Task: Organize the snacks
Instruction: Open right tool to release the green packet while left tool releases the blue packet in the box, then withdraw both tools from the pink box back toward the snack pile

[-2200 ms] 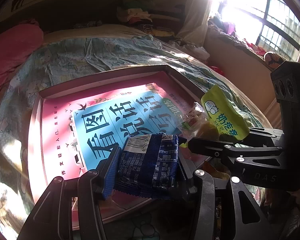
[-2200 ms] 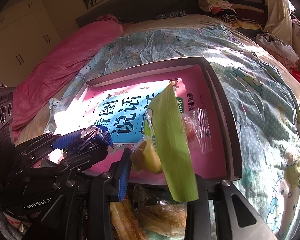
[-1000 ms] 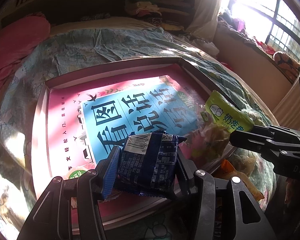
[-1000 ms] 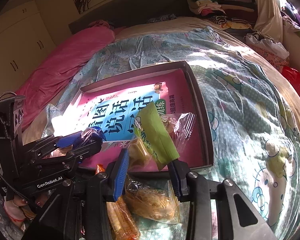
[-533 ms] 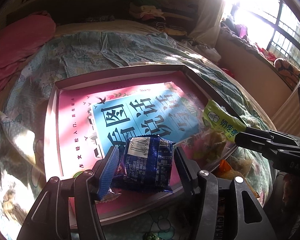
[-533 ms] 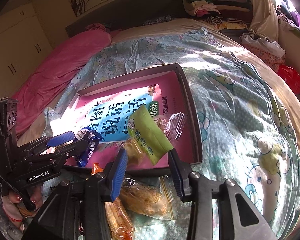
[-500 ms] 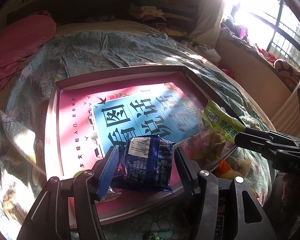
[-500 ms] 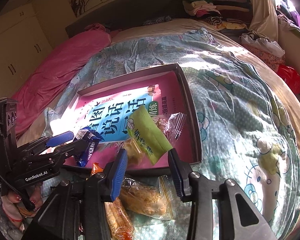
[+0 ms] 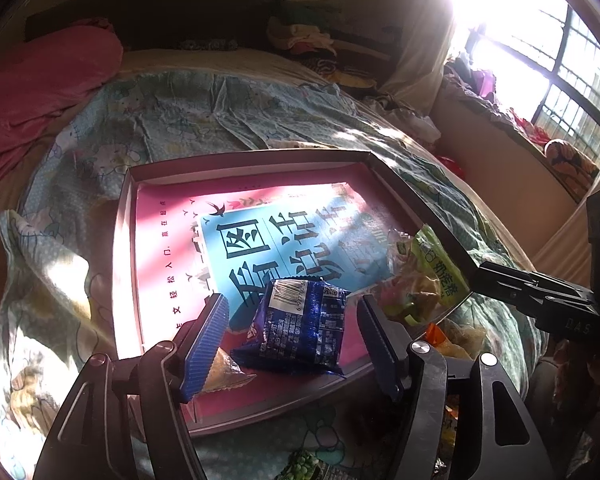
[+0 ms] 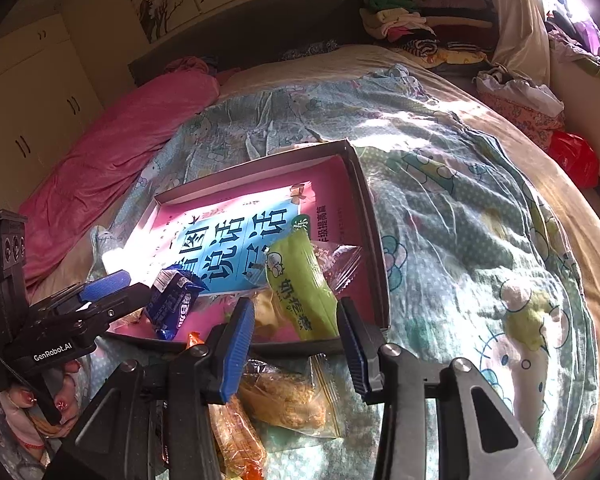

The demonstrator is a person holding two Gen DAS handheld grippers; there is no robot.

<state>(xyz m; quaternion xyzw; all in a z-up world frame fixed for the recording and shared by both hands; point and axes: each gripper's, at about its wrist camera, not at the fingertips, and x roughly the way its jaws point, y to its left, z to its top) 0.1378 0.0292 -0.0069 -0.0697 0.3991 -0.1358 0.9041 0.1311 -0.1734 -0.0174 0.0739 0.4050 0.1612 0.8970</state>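
Left gripper [image 9: 292,336] spread wide, blue packet [image 9: 302,330] lying in tray [image 9: 240,158]; right gripper [image 10: 296,334] also apart; fetching loose snacks [image 10: 284,398] next, probably.

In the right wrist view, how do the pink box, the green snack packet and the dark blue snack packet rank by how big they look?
1. Pink box, by far the largest.
2. Green snack packet.
3. Dark blue snack packet, smallest, though seen partly edge-on and partly behind the left claw, so the gap between the packets is unsure.

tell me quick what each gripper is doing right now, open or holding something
Left gripper: open, jaws apart on either side of the blue snack packet, not gripping it.
Right gripper: open, the green snack packet lies free in the tray.
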